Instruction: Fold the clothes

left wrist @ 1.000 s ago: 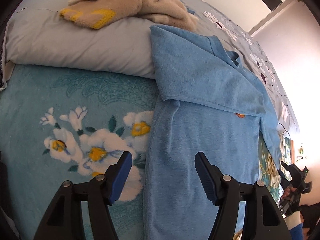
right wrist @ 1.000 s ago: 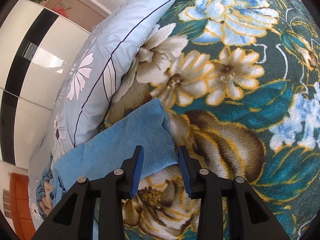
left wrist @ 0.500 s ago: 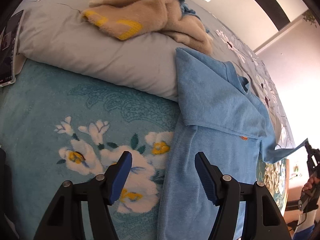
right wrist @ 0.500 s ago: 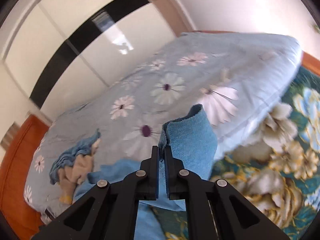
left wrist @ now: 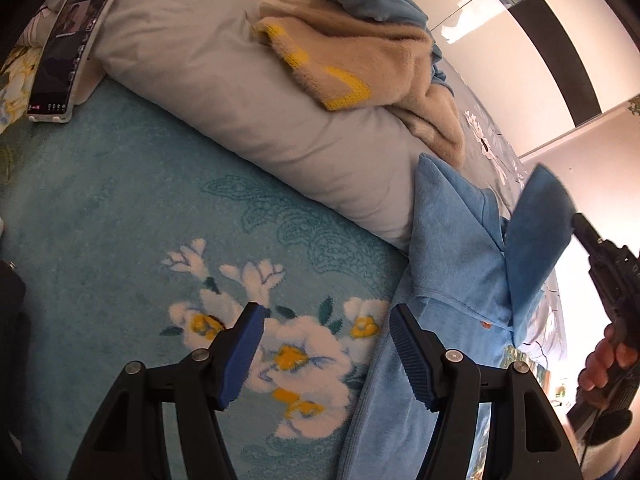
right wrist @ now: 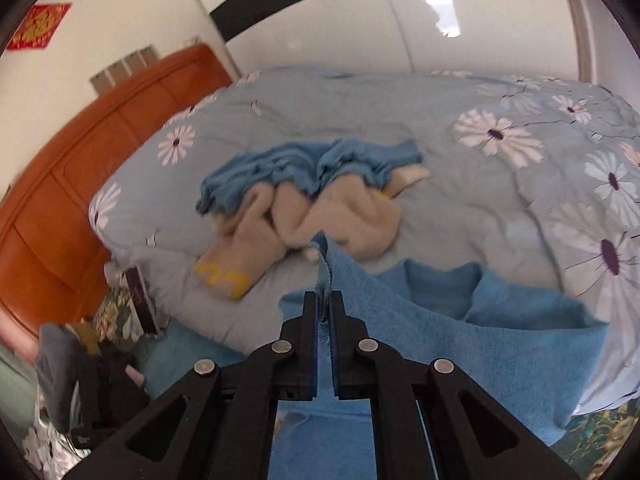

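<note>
A light blue top [left wrist: 452,248] lies on the bed with its near sleeve folded across its chest. My left gripper [left wrist: 326,354] stands open above the teal flowered blanket, just left of the top's side edge, holding nothing. My right gripper [right wrist: 323,300] is shut on the blue top's far sleeve [right wrist: 400,316], lifted off the bed. From the left wrist view that raised sleeve [left wrist: 536,236] hangs from the right gripper [left wrist: 580,222], with a hand [left wrist: 608,360] on its grip.
A crumpled pile of a beige garment [left wrist: 360,60] [right wrist: 320,220] and a blue one [right wrist: 308,164] sits on the grey daisy-print duvet [right wrist: 520,184]. A phone [left wrist: 72,40] leans at the pillow's left end. An orange headboard [right wrist: 80,160] stands behind.
My right gripper shut on the far sleeve and lifted it up and over toward the top's middle. The left gripper drifted left off the top, still open.
</note>
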A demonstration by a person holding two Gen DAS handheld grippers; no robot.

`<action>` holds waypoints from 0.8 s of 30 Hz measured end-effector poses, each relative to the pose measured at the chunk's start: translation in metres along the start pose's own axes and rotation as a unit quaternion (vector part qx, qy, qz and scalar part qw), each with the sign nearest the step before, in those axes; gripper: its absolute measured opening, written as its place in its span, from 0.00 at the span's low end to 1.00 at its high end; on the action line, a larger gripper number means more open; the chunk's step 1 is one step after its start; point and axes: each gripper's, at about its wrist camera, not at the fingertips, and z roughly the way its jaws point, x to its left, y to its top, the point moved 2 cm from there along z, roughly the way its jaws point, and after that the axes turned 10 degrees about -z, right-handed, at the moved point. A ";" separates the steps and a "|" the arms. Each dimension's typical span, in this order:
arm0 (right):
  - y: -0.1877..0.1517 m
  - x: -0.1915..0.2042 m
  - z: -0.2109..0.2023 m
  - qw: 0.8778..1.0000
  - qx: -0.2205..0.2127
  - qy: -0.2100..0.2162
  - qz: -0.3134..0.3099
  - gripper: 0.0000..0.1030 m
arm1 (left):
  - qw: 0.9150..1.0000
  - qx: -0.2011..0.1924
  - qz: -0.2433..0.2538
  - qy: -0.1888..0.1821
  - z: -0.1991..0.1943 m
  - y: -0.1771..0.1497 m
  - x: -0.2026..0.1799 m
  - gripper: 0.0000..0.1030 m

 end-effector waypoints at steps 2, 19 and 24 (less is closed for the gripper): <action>-0.018 0.014 0.031 0.999 0.038 0.005 -0.017 0.05 | 1.000 0.004 0.002 -0.004 0.003 0.001 -0.002 0.67; -0.062 -0.058 0.007 0.995 0.063 -0.048 0.061 0.19 | 0.988 0.074 0.059 -0.120 0.047 0.014 -0.087 0.67; -0.096 -0.108 -0.026 0.985 0.051 -0.070 0.150 0.20 | 0.985 0.088 0.092 -0.118 0.079 0.007 -0.121 0.67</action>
